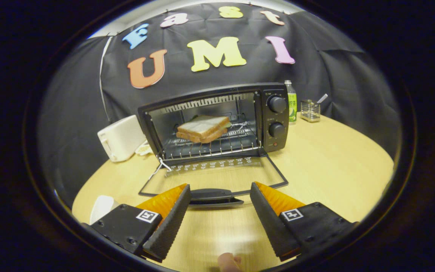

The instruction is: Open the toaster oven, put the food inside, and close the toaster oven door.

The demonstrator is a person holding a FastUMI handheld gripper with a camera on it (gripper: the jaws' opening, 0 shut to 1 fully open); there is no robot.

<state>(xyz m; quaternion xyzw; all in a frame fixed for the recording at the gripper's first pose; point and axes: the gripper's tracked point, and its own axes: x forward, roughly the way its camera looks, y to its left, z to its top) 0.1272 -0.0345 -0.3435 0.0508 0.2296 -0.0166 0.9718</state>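
My gripper (pixel 220 196) hangs low over the round wooden table (pixel 327 166), fingers spread wide and holding nothing, lined up on either side of the door handle (pixel 215 196) of the toaster oven (pixel 217 121). The handle sits between my fingertips and just ahead of them; I cannot tell whether either finger touches it. The glass door (pixel 213 175) lies folded down flat toward me, which leaves the cavity open and explains why I am this low: the handle is at the door's near edge, close to the tabletop. The food, two stacked slices of bread (pixel 203 128), rests on the wire rack (pixel 210 145) inside the oven, left of the two control knobs (pixel 276 117), so by my reading the opening and the loading are done and only the closing is left. Wide jaws suit that job, since the handle is a long bar and I would want it caught across its middle before swinging the door up on its hinge. Beside the oven's left wall stands a white toaster (pixel 121 138); behind its right side are a green-labelled bottle (pixel 291 100) and a small wire basket (pixel 310 110), all well apart from the door's swing. A fingertip (pixel 228 261) of the person holding me shows behind my fingers
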